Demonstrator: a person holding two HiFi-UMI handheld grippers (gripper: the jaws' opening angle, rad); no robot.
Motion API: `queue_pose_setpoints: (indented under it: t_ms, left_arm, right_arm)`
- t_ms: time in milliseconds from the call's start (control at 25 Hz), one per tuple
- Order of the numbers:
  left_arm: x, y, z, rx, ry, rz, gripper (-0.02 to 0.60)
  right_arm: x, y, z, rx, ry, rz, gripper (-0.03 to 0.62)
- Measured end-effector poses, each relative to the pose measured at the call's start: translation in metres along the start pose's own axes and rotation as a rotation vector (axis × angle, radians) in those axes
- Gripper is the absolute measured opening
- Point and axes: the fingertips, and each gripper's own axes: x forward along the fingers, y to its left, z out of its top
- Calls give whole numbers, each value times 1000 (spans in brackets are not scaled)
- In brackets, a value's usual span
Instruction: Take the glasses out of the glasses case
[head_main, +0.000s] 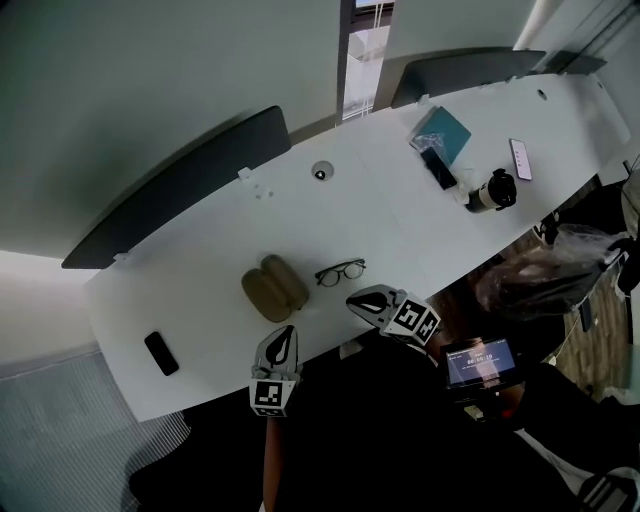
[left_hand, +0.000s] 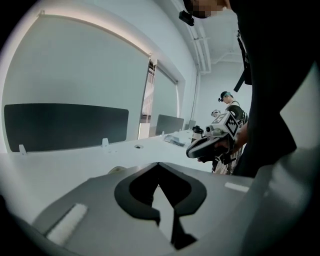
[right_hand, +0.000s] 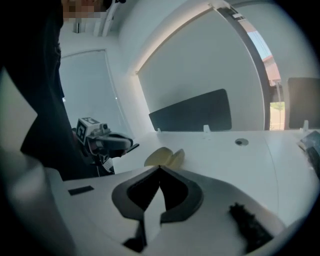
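While the glasses (head_main: 340, 272) lie on the desk (head_main: 420, 215) close to its near edge, just beside the open glasses case (head_main: 274, 288) (tan, its two halves spread apart), the left gripper (head_main: 288, 333) and the right gripper (head_main: 358, 300) hover over that same near edge, each with its jaws pressed together on nothing.
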Motion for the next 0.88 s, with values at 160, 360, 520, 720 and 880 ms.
queue_pose_setpoints:
  t_ms: [160, 360, 520, 720, 880]
  left_arm:
    - [6, -9, 4, -20, 8, -18, 9]
    - [9, -7, 1, -14, 5, -7, 9]
    - [5, -1, 1, -31, -2, 14, 8]
    - [-2, 9, -6, -64, 0, 48, 8]
    - [-6, 15, -10, -79, 7, 67, 9]
  right_arm:
    - [13, 25, 14, -90, 0, 72, 9]
    - [30, 47, 31, -149, -13, 160, 8]
    - [40, 56, 31, -202, 14, 189, 8]
    - [46, 59, 26, -210, 43, 209, 8]
    - [49, 58, 23, -198, 55, 219, 8]
